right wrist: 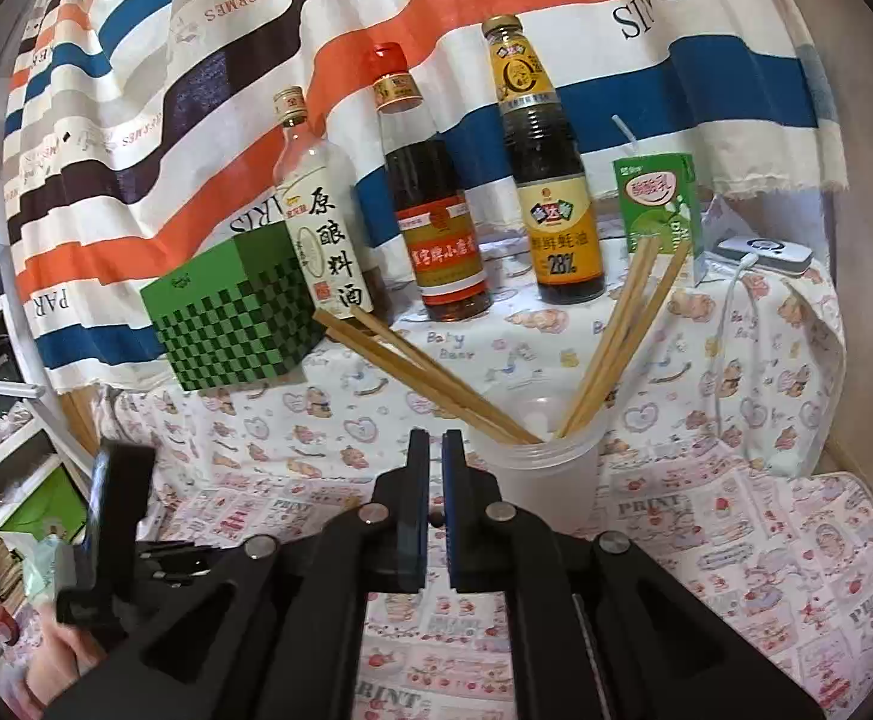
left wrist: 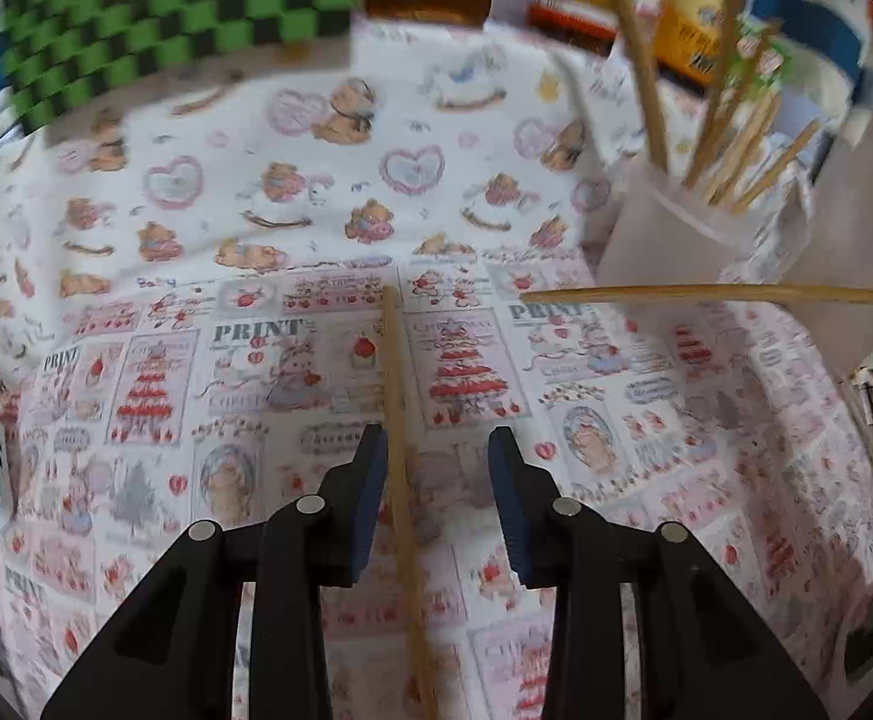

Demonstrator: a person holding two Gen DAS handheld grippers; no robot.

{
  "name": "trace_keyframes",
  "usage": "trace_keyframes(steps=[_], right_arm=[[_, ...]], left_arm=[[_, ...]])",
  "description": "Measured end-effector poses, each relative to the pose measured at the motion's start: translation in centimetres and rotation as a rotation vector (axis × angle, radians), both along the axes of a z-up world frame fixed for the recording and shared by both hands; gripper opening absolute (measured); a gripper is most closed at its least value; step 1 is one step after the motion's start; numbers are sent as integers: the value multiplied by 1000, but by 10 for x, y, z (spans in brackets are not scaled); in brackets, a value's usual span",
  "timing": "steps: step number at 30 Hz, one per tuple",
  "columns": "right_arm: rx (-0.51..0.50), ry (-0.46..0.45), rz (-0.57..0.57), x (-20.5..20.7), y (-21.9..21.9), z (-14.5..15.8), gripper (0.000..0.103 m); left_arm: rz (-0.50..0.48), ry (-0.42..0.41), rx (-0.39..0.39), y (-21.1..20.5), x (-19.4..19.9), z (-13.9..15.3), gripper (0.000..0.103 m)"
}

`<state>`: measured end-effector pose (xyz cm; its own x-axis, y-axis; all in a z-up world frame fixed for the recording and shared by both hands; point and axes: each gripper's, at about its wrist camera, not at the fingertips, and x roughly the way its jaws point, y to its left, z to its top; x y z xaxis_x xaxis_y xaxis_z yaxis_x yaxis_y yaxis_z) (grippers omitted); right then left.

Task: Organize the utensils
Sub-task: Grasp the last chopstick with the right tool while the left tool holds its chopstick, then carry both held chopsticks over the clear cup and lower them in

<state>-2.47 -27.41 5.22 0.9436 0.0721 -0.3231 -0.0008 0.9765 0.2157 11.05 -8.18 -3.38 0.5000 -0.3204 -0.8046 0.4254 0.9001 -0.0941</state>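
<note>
My left gripper stands open over the printed tablecloth. One wooden chopstick lies lengthwise between its jaws, close beside the left pad and not squeezed. A white cup holding several chopsticks stands at the back right. A second chopstick hangs in the air in front of that cup, reaching in from a dark part at the right edge. My right gripper is shut just before the cup. Only a small stub shows in the slit between its pads. The chopsticks in the cup fan out left and right.
Behind the cup stand three sauce bottles, a green checkered box and a green drink carton. A white device with a cable lies at the back right. A striped cloth hangs behind, shelves stand left, and a hand shows at the lower left.
</note>
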Motion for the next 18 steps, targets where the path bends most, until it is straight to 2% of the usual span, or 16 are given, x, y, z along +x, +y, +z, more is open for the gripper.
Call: trace_keyframes(steps=[2,4,9,11,13,16,18], right_arm=[[-16,2,3,1,0,0,4],[-49,-2,-25,2,1,-1,4],[27,20,-24,7,-14,-4,4],[29,27,-24,8,-16,-4,4],[38,30,-34,9,-19,-4,4],[65,35,-34,10,-24,-4,4],[81,34,-36,9,-27,-4,4]], left_arm=[[25,23,66,-11,14,-2,33],[50,43,87,-17,28,-5,33],[56,45,203,-30,55,-16,31],[63,89,192,-29,64,-23,30],[83,120,140,-24,72,-23,28],[119,143,113,-19,79,-21,6],[97,193,60,-14,79,-19,6]])
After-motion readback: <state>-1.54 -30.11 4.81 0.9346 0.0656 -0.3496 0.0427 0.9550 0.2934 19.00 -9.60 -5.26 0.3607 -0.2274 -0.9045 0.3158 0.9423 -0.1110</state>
